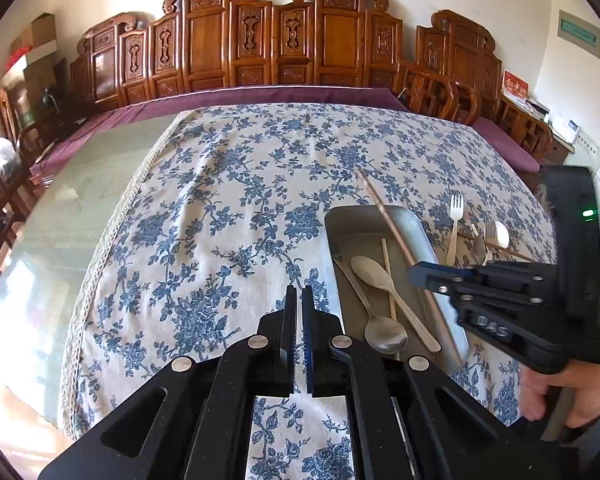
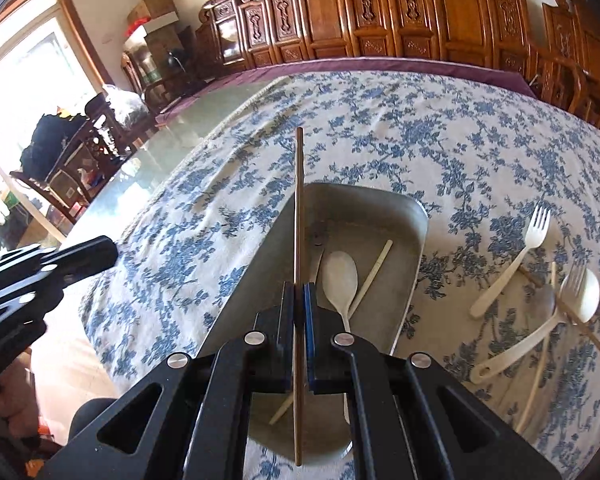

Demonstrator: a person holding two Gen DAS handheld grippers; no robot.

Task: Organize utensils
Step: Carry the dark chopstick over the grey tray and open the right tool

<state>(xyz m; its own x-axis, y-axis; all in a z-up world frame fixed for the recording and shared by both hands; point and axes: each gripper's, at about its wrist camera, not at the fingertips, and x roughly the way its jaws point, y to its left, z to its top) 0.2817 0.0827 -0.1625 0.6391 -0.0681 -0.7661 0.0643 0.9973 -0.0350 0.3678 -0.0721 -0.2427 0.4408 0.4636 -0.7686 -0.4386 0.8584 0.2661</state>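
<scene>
A grey metal tray [image 1: 340,216] [image 2: 414,216] lies on the flowered tablecloth. Inside it rest a pale spoon [image 1: 370,270] [image 2: 340,270], a metal spoon [image 1: 384,334] and a pale chopstick [image 2: 374,268]. My right gripper [image 2: 299,292] [image 1: 414,270] is shut on a brown chopstick [image 2: 299,200] [image 1: 384,216], held lengthwise above the tray. My left gripper [image 1: 299,296] [image 2: 112,250] is shut with nothing between its pads, hovering over the cloth left of the tray. Right of the tray lie a pale fork [image 2: 516,264] [image 1: 455,220], another fork [image 2: 572,280], a pale spoon [image 2: 586,296] and more chopsticks.
The tablecloth [image 1: 228,200] covers part of a glass-topped table [image 1: 80,208]. Carved wooden chairs [image 1: 260,40] line the far side with a purple cushion [image 1: 260,94]. A person's hand [image 1: 560,392] grips the right tool. More chairs [image 2: 76,160] stand at the left by a window.
</scene>
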